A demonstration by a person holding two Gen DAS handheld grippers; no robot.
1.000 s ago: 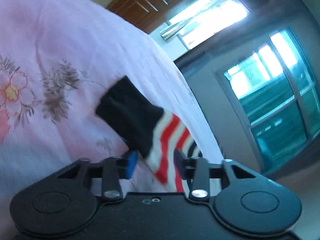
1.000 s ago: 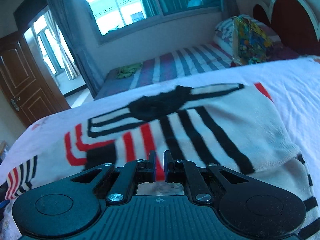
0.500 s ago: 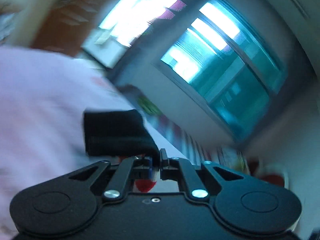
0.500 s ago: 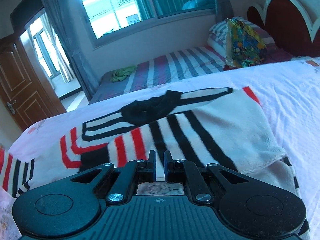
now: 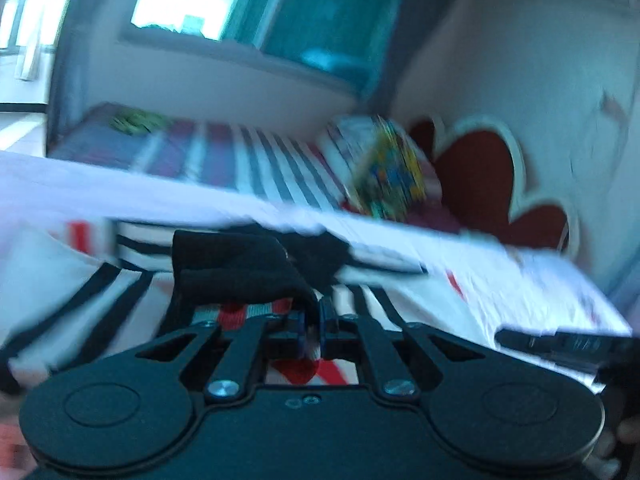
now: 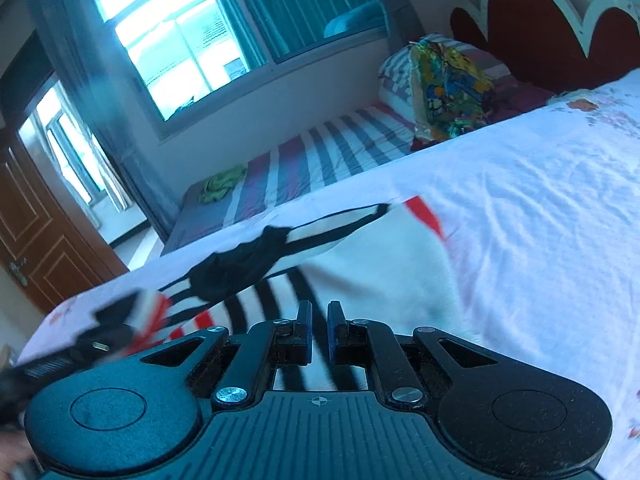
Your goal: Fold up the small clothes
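A small white sweater with black and red stripes [image 6: 372, 268] lies on the pink floral bed sheet [image 6: 540, 208]. My left gripper [image 5: 316, 312] is shut on the sweater's sleeve, its black cuff [image 5: 232, 268] draped over the fingers, held over the sweater body [image 5: 80, 280]. In the right wrist view the left gripper [image 6: 100, 340] with the red-striped sleeve shows at the left. My right gripper [image 6: 318, 320] hovers just above the sweater body, its jaws close together with a narrow gap and nothing between them.
A second bed with a striped sheet [image 6: 320, 156] stands beyond, with a green cloth [image 6: 222, 180] and a colourful pillow [image 6: 448, 88]. A red headboard [image 6: 552, 24] is at the right, a wooden door [image 6: 36, 232] at the left.
My left gripper closed on the sleeve and swung it right, over the sweater body. My right gripper let go of the sweater and lifted slightly, its jaws now a little apart.
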